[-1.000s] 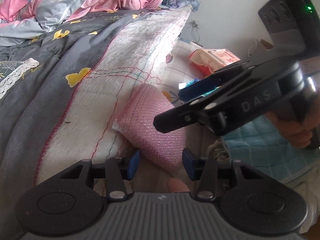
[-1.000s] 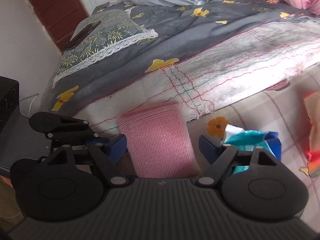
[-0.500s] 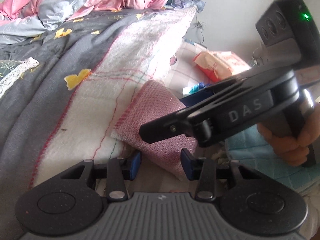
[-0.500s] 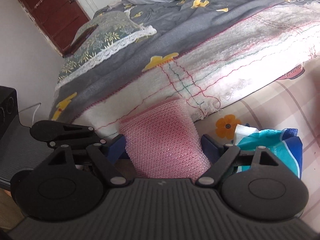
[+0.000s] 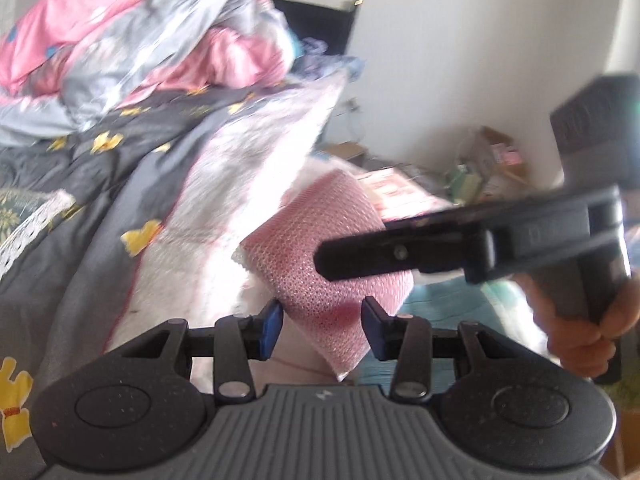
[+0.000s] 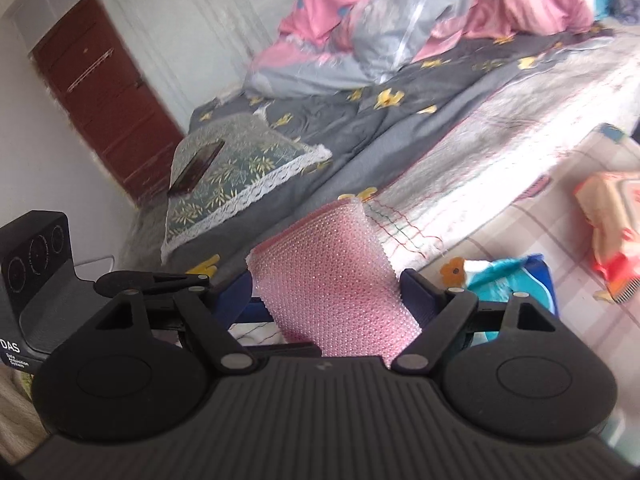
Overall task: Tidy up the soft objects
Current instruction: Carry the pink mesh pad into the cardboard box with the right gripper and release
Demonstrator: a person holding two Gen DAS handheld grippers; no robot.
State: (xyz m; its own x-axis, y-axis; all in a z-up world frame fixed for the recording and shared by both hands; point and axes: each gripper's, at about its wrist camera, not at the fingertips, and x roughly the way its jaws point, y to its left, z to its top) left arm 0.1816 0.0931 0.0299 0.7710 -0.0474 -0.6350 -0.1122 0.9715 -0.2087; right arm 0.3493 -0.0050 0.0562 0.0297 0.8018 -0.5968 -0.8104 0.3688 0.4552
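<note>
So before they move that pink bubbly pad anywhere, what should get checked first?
1. Right gripper closed on the pad: ok, both pads touch its sides.
2. Left gripper closed on pad: not ok, gaps show beside its fingers.
3. Pad off the bed: cannot tell.
4. Grippers clear of each other: ok, though close.
5. Sharp view: not ok, both views are blurred.
</note>
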